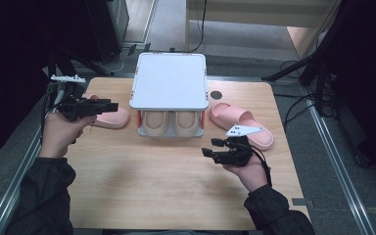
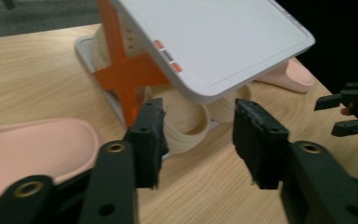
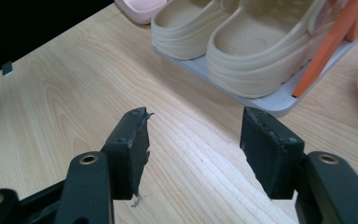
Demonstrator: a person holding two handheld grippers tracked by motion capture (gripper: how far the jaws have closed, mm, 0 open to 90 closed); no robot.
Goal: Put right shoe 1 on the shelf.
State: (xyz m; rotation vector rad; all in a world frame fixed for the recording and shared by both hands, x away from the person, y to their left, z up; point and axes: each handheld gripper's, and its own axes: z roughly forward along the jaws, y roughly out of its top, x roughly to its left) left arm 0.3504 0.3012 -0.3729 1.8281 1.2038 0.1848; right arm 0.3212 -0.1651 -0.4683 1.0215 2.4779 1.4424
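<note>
Pink slides on either side of the rack. Left slide (image 1: 108, 117) flat on the wooden table (image 1: 166, 186), just beside and partly under the left gripper (image 1: 110, 105). Right slide (image 1: 245, 125) just beyond the right gripper (image 1: 210, 147), near it but apart. Both pairs of jaws spread wide, pinching nothing; bare wood and the rack ahead between the pads in each gripper view. Between the hands, a white shoe rack (image 1: 169, 81) with orange cross braces (image 2: 126, 74). Beige clogs (image 1: 171, 122) side by side on the lower shelf, top shelf bare.

Probably a matter of lifting the slides onto that top shelf. Risks from here, as judged:

- Shallow pinch on a soft strap or thin sole edge: likely to sag, twist or slip out on the lift.
- Left jaws aimed at the rack corner rather than down at the slide: closing there could miss the slide, and pushing on could nudge the brace and shove the light rack across the table.
- Too little height on the way over: toe or heel could catch the rim of the top shelf and tip the slide off.
- Hands converging on the same shelf: could bump grippers or snag a trailing cable.
</note>
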